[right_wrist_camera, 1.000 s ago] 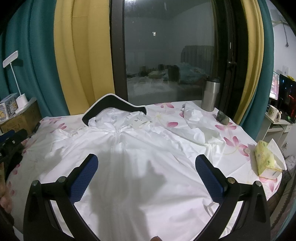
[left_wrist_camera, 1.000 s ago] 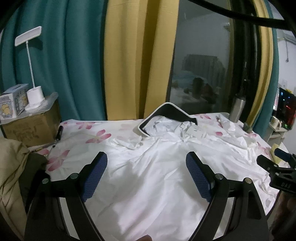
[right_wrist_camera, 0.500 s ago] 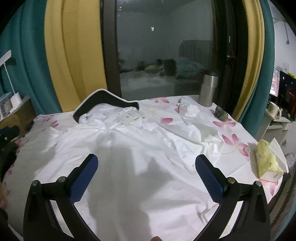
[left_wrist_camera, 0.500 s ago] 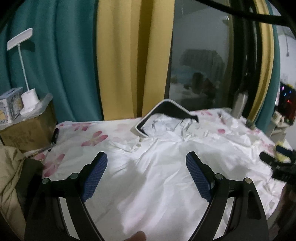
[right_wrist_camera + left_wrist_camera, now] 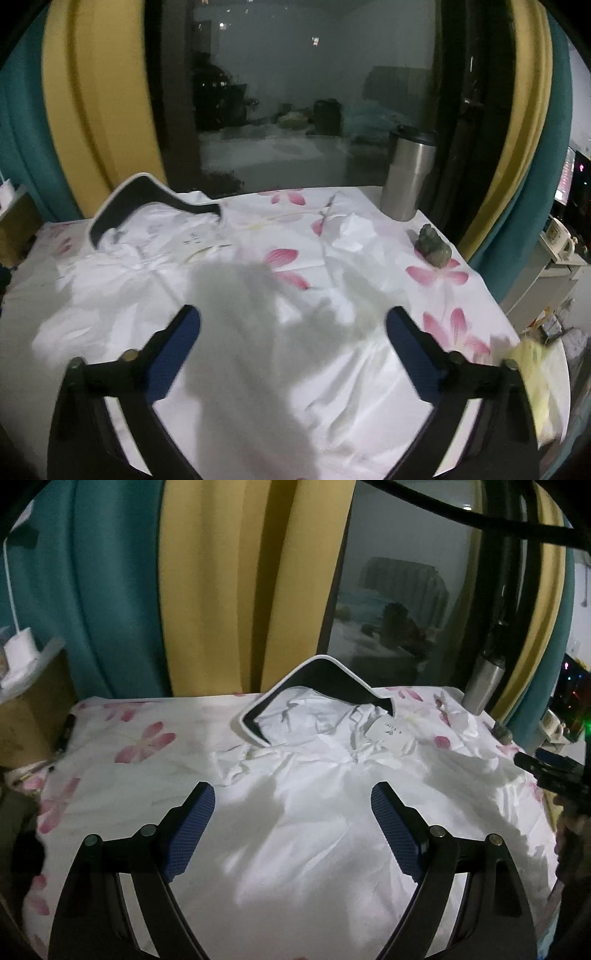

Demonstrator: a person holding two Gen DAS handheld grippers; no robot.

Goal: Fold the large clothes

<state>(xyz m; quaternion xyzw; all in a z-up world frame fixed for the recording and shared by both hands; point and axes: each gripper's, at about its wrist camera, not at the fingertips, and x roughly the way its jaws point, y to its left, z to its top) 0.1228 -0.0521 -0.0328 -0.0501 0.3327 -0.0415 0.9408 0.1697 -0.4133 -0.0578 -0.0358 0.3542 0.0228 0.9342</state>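
white garment point(image 5: 314, 834) covers table, edges free

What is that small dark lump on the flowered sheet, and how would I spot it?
Start at the big dark window behind the table and find the steel tumbler standing before its right side. Just nearer and to the tumbler's right, on the flowered sheet, sits a small grey-green figurine. It is the only dark, lumpy thing there; all around it is flat cloth with pink flowers.
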